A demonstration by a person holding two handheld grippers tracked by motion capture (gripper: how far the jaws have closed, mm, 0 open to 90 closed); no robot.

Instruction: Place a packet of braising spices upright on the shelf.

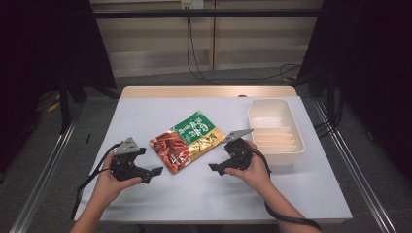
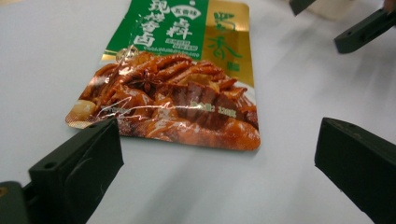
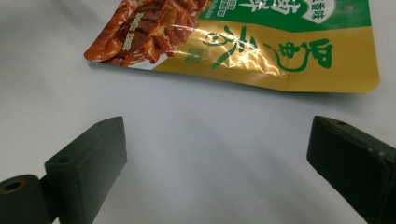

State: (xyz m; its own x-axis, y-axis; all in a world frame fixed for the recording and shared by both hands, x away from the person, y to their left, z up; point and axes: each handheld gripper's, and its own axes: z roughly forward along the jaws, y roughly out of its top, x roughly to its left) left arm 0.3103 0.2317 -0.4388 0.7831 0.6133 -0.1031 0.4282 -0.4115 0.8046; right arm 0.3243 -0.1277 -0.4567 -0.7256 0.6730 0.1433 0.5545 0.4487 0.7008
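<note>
A glossy food packet (image 1: 187, 141), green and gold with a picture of braised meat, lies flat in the middle of the white tabletop (image 1: 145, 116), with the left gripper (image 1: 154, 172) at lower left of it and the right gripper (image 1: 214, 168) at lower right. In both gripper views the black jaws stand spread wide with bare tabletop between them, gripping nothing and touching nothing, the packet lying just beyond their tips. A cream divided tray (image 1: 300, 138) sits toward the right edge, apart from the packet.
</note>
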